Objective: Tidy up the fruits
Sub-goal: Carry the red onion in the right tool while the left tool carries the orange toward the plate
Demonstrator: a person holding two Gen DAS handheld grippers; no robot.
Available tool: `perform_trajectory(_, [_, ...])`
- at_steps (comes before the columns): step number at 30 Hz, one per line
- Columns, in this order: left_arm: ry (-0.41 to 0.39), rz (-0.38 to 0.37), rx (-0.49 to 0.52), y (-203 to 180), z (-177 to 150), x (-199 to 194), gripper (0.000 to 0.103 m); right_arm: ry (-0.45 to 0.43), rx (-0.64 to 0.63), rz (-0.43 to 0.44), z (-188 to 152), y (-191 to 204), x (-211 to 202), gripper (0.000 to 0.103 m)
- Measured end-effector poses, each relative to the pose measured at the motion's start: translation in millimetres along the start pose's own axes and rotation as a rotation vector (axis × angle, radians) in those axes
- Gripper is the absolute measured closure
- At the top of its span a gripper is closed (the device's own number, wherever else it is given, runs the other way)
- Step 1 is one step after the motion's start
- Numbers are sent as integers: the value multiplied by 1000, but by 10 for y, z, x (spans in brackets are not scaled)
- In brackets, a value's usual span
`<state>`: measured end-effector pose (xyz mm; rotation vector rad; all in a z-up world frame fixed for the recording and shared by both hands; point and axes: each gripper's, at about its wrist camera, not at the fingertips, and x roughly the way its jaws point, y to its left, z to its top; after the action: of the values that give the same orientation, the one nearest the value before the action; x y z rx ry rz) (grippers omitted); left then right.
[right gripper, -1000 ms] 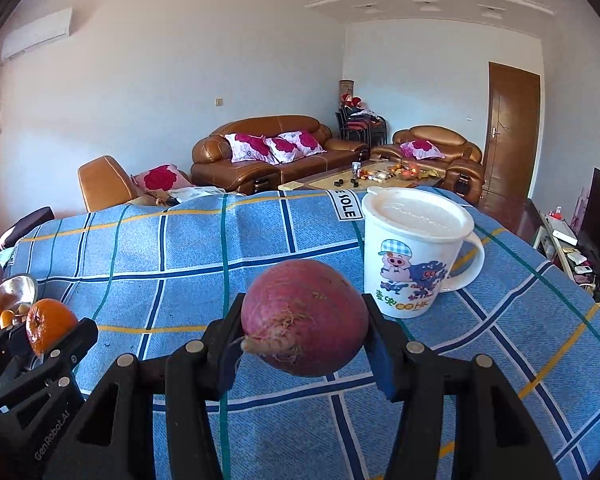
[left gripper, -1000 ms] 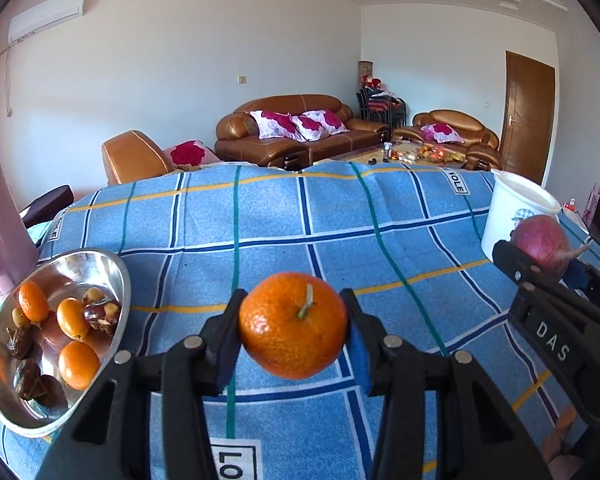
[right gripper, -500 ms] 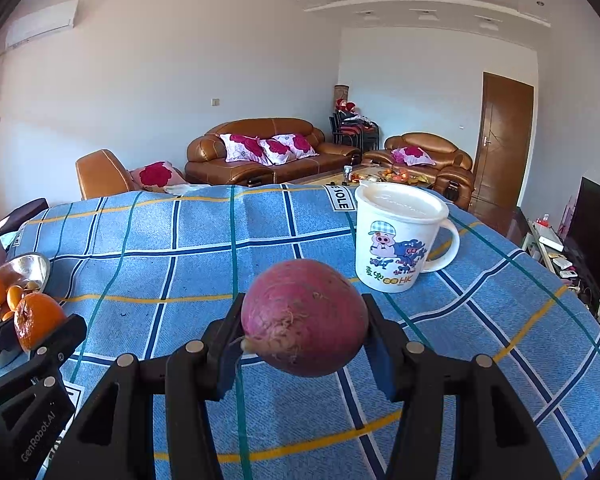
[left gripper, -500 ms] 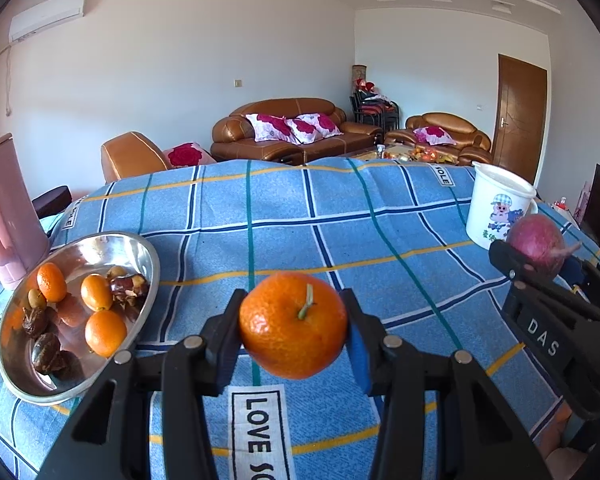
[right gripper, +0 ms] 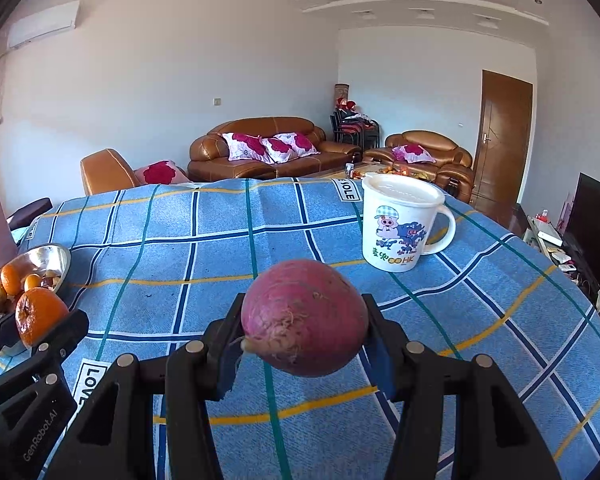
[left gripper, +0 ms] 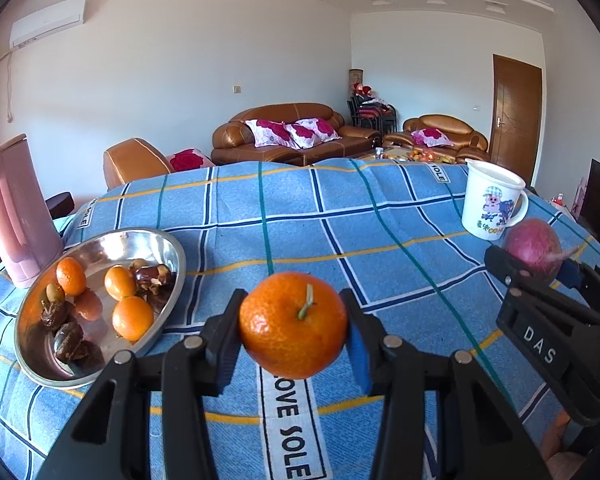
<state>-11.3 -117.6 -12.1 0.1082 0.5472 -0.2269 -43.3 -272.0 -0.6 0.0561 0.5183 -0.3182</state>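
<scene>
Both hands loaded, nothing dropped yet

Your left gripper (left gripper: 293,330) jaws clamp an orange (left gripper: 293,325) mid-frame; right gripper (right gripper: 303,330) jaws clamp an onion (right gripper: 304,317). Bowl (left gripper: 168,246) lower left already holds fruit.

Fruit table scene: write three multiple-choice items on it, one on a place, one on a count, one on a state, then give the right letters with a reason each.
1. Where does the metal bowl sit relative to the left gripper?
A. to its left on the tablecloth
B. to its right beside the mug
C. on the sofa

2. How many oranges lie in the metal bowl?
A. one
B. three
C. six

3. What is the right gripper doing?
A. hanging open with nothing in it
B. shut on the white mug
C. shut on the purple onion

Answers:
1 A, the left wrist view shows the bowl at the left on the blue tablecloth.
2 B, three oranges show among the dark dates.
3 C, both fingers press the onion's sides, while the white mug stands apart behind.
</scene>
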Motion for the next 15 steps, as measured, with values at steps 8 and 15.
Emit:
perform_trajectory(8, [-1,-6,-4,108,-43,-73,56,2,2,10,-52,115,-81,47])
perform_trajectory(15, [-6,-6,-16,245,-63,-110,56,-4,-7,24,-66,277,-142,47])
